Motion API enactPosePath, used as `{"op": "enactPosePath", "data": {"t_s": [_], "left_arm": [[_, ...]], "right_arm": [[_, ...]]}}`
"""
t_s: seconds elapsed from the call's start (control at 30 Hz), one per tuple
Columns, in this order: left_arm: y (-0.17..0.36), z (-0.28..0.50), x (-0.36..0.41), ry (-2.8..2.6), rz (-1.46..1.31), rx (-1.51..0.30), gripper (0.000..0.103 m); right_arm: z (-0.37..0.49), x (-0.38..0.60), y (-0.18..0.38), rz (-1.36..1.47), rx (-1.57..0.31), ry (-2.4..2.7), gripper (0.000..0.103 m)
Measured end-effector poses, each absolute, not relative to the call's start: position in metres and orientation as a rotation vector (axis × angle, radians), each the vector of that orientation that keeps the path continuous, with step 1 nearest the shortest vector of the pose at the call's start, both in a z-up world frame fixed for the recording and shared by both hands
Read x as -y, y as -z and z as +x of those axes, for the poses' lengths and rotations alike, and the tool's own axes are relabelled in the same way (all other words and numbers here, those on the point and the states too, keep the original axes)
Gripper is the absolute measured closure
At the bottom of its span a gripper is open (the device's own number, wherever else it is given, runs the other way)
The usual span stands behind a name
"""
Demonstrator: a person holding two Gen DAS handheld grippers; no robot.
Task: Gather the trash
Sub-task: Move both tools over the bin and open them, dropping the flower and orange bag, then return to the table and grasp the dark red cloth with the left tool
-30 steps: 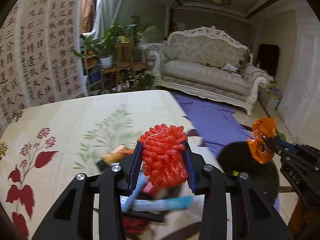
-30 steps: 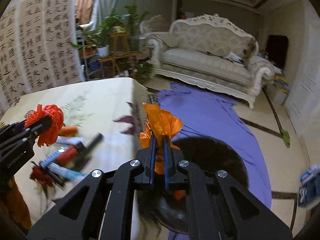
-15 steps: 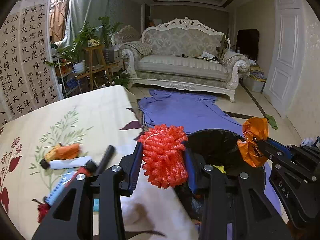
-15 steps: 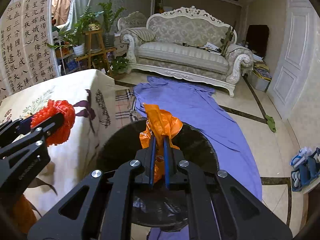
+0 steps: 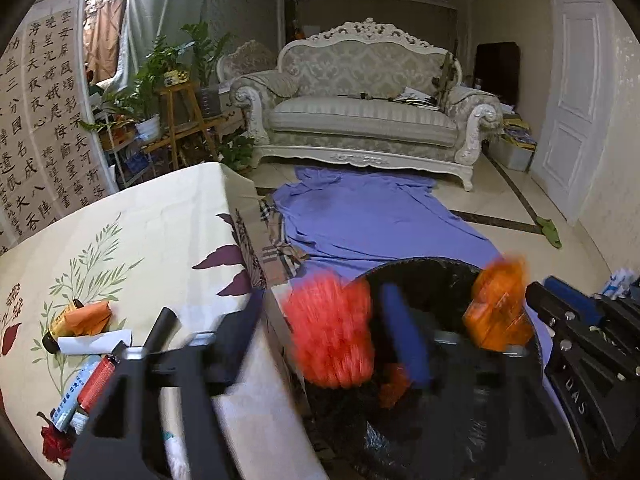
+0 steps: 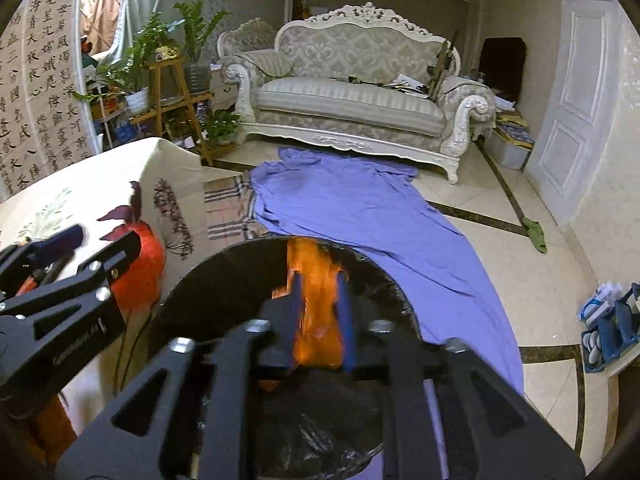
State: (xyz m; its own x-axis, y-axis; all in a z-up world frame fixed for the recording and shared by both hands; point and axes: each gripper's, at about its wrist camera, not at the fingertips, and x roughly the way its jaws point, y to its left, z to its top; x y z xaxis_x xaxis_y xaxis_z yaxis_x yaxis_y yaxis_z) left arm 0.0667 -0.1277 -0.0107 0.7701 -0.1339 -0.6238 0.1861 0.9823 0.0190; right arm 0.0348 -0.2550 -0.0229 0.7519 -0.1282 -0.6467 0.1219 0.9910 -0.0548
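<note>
While both tools hang above the black-lined trash bin (image 5: 448, 280), each carries 1 piece of trash. The left gripper (image 5: 332, 336) appears in its own view heavily blurred, its 2 fingers (image 5: 404, 336) spread apart with the red foam net (image 5: 330, 332) between them at the bin's near-left rim; whether the fingers press the net or have let it go, I cannot tell through the blur. From the right wrist view the same net (image 6: 140, 272) shows as a red lump behind the left tool's black frame, beside the bin's left edge.

The right gripper (image 6: 320, 312) has its 2 blue fingers (image 6: 347, 320) set close on either side of the orange wrapper (image 6: 316, 304), which stands upright between them over the bin's opening (image 6: 240, 264); blur keeps me from telling if they pinch it. In the left wrist view that wrapper (image 5: 500, 312) sits at the bin's right side, just ahead of the right tool.

On the surface (image 5: 140, 240), covered with a cream floral cloth, more litter lies near the left edge: an orange packet (image 5: 86, 314), a white slip of paper (image 5: 94, 340), a black marker (image 5: 160, 326) and a red tube (image 5: 96, 380). A purple sheet (image 5: 380, 220) spreads over the floor between the bin and a white sofa (image 5: 364, 116).
</note>
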Motion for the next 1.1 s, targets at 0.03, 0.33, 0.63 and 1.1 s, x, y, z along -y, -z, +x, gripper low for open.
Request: {"op": "enactPosePath", "data": {"t_s": [0.03,0.33,0.63,1.1], "left_arm": [[0.011,0.067,0.128,0.169,0.08,-0.67,0.028],[0.008,0.065,0.11,0.136,0.063,-0.703,0.022],[-0.003,0.048,0.069,0.073,0.063,-0.704,0.021],[-0.004,0.004,-0.025,-0.076,0.031,-0.711,0.021]], "right_arm": [[0.035,0.256,0.023,-0.005,-0.703,0.143,0.07],[0.031,0.252,0.017,-0.018,-0.68,0.166,0.045],[0.02,0.216,0.01,-0.02,-0.666,0.092,0.031],[-0.002,0.142,0.01,-0.017,-0.683,-0.062,0.031]]}}
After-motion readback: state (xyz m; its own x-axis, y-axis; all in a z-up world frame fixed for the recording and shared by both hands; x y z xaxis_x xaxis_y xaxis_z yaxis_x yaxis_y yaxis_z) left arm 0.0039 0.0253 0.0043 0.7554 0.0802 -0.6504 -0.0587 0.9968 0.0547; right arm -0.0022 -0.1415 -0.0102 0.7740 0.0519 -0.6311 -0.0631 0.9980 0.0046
